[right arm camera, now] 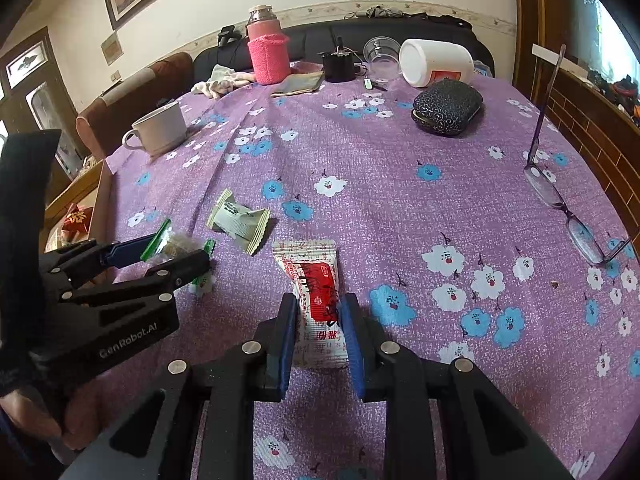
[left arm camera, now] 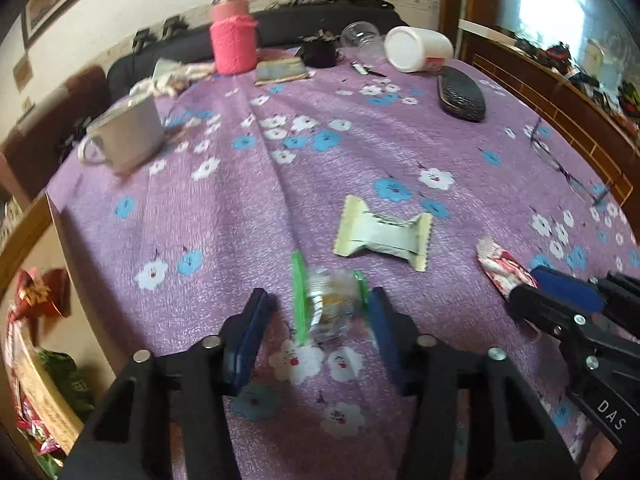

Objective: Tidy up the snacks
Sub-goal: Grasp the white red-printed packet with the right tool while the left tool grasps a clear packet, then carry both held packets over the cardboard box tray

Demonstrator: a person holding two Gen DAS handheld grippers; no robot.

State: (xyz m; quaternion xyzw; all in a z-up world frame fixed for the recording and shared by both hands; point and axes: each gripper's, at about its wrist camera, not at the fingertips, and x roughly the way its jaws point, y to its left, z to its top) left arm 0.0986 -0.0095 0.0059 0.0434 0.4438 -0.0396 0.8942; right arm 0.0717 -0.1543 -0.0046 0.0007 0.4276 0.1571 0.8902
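A clear green-edged snack packet [left arm camera: 328, 304] lies on the purple flowered cloth between the fingers of my left gripper [left arm camera: 318, 308], which is open around it; the packet also shows in the right wrist view [right arm camera: 176, 246]. A pale green wrapped snack [left arm camera: 382, 232] lies just beyond it, seen too in the right wrist view [right arm camera: 240, 222]. A red and white snack packet [right arm camera: 316, 300] sits between the fingers of my right gripper [right arm camera: 318, 320], which is closed on its sides; in the left wrist view [left arm camera: 504, 266] its end sticks out of that gripper.
A white mug [right arm camera: 160, 128] stands at the left, a pink-sleeved flask [right arm camera: 266, 48], a tipped white jar [right arm camera: 436, 62] and a dark case [right arm camera: 446, 108] at the back. Glasses [right arm camera: 568, 208] lie at the right. A box of snacks [left arm camera: 36, 392] sits below the table's left edge.
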